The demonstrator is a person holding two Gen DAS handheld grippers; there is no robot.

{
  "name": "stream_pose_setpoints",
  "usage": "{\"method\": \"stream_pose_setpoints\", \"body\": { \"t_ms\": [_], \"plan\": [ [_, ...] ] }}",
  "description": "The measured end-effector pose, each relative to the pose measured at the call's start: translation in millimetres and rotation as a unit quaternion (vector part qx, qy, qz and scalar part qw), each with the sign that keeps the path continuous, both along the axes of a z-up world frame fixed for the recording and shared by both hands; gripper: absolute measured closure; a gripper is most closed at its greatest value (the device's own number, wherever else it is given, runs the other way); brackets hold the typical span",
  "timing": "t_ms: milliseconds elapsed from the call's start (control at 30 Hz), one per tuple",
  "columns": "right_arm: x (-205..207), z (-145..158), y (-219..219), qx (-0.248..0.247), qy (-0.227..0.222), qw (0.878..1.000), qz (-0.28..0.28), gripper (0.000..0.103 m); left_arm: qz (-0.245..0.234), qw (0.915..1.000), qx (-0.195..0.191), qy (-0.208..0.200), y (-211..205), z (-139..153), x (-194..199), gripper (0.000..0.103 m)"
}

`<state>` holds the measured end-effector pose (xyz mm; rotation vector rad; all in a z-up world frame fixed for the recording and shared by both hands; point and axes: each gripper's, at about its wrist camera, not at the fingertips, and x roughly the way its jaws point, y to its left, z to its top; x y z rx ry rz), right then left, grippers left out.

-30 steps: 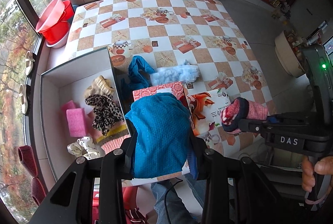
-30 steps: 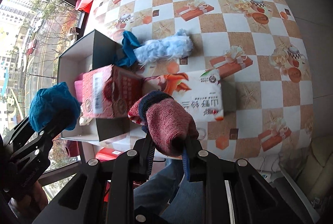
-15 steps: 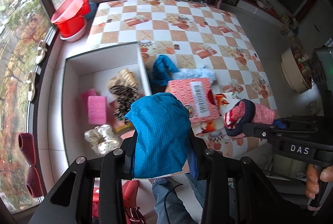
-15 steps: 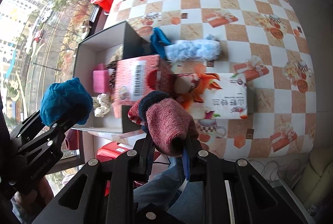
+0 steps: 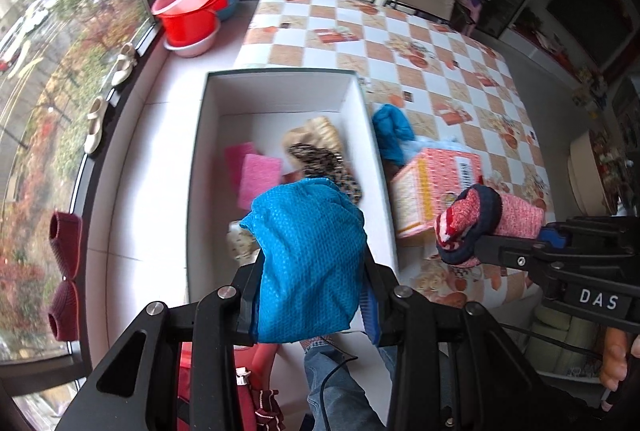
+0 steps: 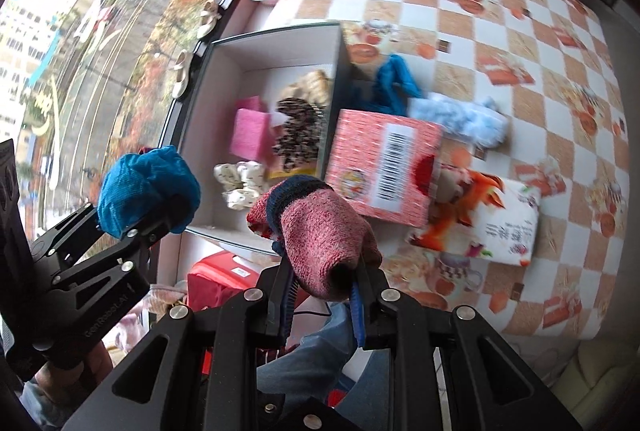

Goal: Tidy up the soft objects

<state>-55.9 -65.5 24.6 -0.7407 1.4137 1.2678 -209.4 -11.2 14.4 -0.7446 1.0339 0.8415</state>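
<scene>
Blue cloth: the blue knit cloth point(image 5: 310, 259) is pinched between the left gripper point(image 5: 312, 295) fingers, bunched and standing up out of them.
Red sock: the rolled red sock point(image 6: 320, 231) is clenched in the right gripper point(image 6: 322, 295), cuff end at 12 o'clock.
Change: over the last second both grippers have swung toward the white box point(image 5: 280, 83); the blue cloth now hangs over its near end, while earlier it covered the pink carton point(image 5: 436, 187).
Meaning: the carry looks nearly done; a drop into the box seems next.
Box contents: pink sponge point(image 5: 260, 179), leopard-print cloth point(image 5: 324, 163), other soft pieces.
Bench: a second blue cloth point(image 6: 394, 83) and a pale fluffy item point(image 6: 460, 121) lie on the checked bench point(image 6: 520, 31), at 1 o'clock of the sock.
</scene>
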Motion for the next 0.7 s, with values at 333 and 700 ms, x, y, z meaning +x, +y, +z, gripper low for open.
{"method": "stream_pose_setpoints", "body": {
  "t_ms": [333, 700],
  "plan": [
    [-40.2, -4.0, 38.5, -0.009, -0.005, 0.998, 0.065, 0.079, 0.051, 0.9986, -0.009, 0.001, 16.1, -10.6, -33.9, 0.063],
    [-56.6, -9.4, 75.3, -0.015, -0.009, 0.995, 0.099, 0.079, 0.077, 0.9969, -0.015, 0.003, 39.4, -22.7, -39.2, 0.063]
  ]
}}
